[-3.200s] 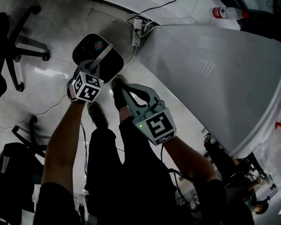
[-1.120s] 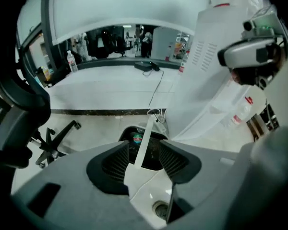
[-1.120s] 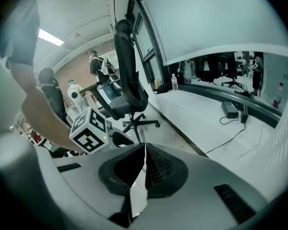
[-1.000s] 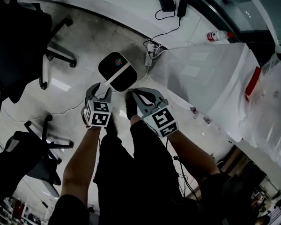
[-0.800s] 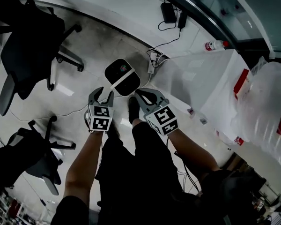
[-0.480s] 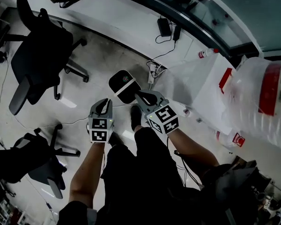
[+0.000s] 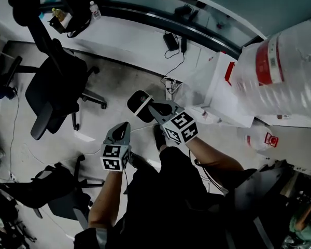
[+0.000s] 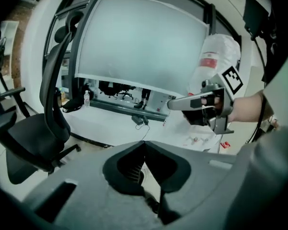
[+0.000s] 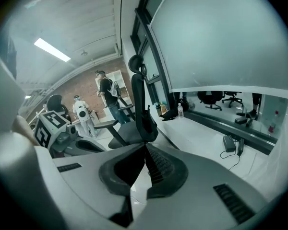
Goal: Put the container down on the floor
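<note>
The container (image 7: 138, 103), a black oval box with a white band across it, stands on the pale floor. My left gripper (image 7: 125, 124) is below and left of it, apart from it, shut with nothing between its jaws. In the left gripper view its tips (image 8: 145, 143) meet, and the right gripper (image 8: 201, 102) shows beyond them. My right gripper (image 7: 152, 107) overlaps the container's near edge in the head view. Its tips (image 9: 145, 145) meet on nothing, so it is shut and empty. The left gripper (image 9: 62, 135) shows at the left of the right gripper view.
A black office chair (image 7: 54, 87) stands to the left, another chair (image 7: 41, 191) at lower left. A power strip with cables (image 7: 171, 87) lies behind the container. A white cabinet (image 7: 223, 95) and a large clear plastic bag (image 7: 285, 66) are at the right. People (image 9: 105, 97) stand far off.
My left gripper let go of the container's white band, drew back towards me and shut its jaws. The container stays on the floor. The view has swung up over more of the room.
</note>
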{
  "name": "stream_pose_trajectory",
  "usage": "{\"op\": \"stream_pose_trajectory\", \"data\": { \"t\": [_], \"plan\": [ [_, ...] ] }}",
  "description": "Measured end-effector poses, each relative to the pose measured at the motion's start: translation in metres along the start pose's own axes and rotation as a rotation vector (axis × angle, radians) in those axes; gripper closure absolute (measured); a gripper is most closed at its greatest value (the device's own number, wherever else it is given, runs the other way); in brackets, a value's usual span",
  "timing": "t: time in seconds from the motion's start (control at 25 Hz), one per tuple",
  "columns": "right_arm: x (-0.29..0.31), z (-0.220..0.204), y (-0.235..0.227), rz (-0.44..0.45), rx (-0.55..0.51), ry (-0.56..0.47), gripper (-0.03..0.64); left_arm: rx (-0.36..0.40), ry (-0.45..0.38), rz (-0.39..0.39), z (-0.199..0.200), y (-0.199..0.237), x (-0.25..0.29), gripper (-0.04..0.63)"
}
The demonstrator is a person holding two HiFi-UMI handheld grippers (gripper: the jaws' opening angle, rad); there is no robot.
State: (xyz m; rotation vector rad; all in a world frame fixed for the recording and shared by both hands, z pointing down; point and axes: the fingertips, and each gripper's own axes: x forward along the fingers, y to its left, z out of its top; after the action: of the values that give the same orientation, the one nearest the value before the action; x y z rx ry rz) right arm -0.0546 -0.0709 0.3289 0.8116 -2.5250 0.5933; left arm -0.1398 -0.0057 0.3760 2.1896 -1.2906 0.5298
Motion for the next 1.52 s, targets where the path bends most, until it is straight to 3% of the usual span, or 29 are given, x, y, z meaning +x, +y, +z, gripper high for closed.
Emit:
{"op": "stream_pose_trajectory", "data": {
  "t": [0.24,0.36,0.48,0.6,0.8,1.08,1.52],
  "plan": [
    [-0.019,0.030,0.029,-0.040,0.009,-0.029,0.607,0.036,-0.059,-0.119,0.032,-0.031,-0.052,0.584],
    [-0.027,0.045,0.045,-0.069,-0.070,-0.014,0.607,0.088,-0.066,-0.114,0.043,-0.030,-0.073,0.584],
    [-0.037,0.060,0.056,-0.074,-0.088,-0.032,0.609,0.050,-0.086,-0.123,0.051,-0.028,-0.088,0.584],
    [-0.044,0.072,0.059,-0.095,-0.093,-0.054,0.609,0.035,-0.122,-0.111,0.061,-0.027,-0.099,0.584],
    [-0.056,0.088,0.063,-0.114,-0.058,-0.107,0.609,0.095,-0.149,-0.080,0.075,-0.032,-0.119,0.584],
    [-0.075,0.112,0.074,-0.163,-0.124,-0.164,0.609,0.050,-0.218,-0.023,0.102,-0.018,-0.142,0.584],
    [-0.079,0.116,0.080,-0.151,-0.110,-0.184,0.609,0.058,-0.247,-0.021,0.112,-0.014,-0.152,0.584]
  ]
}}
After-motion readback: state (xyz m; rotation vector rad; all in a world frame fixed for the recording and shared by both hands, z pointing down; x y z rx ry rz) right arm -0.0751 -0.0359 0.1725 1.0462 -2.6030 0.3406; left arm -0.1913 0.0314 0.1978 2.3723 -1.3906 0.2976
